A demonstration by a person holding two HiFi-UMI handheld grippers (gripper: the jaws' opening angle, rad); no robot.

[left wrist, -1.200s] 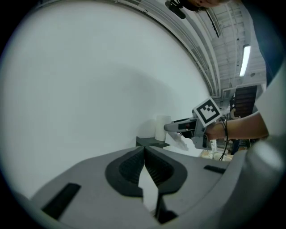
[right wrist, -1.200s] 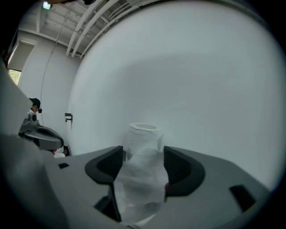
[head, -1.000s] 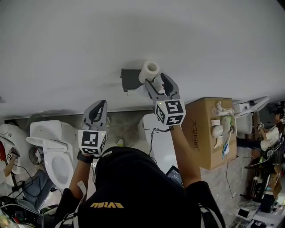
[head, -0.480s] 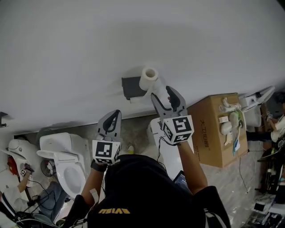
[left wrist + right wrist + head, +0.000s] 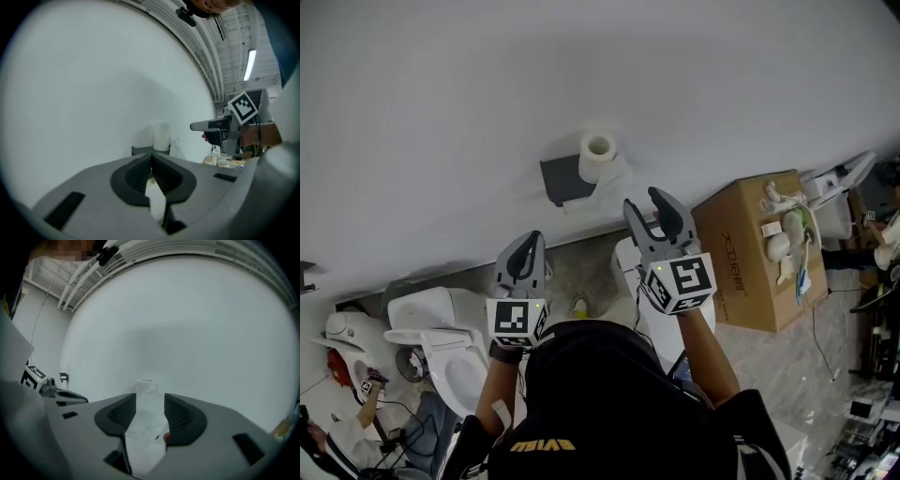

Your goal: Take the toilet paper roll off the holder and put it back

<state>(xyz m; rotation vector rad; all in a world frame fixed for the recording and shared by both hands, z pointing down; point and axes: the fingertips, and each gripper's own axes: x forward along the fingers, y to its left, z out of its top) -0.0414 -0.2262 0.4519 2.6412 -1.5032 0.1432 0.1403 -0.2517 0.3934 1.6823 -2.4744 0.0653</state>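
Start with the toilet paper roll: seated on the dark grey holder, standing on end, long axis straight up and down, open cardboard core facing upward. Fixed to the white wall, holder and roll together, with what looks like a loose sheet just beside the roll.

Next outward, the right tongs: short of the roll and clear of it, aimed toward it. Jaws parted, pinching nothing, with only the distant roll showing through the gap in the right gripper view. Just been closing in, those jaws, with no thing between the pads.

Then the left tongs: lower and further left in the head view, well apart from the holder. Jaws pressed together at the tips, empty.

Beyond that, plain white wall running to a mottled stone floor. At the wall's foot on the left, a white toilet. On the right, a cardboard box with small pale items on top. In the bottom left corner of the head view, part of another person.
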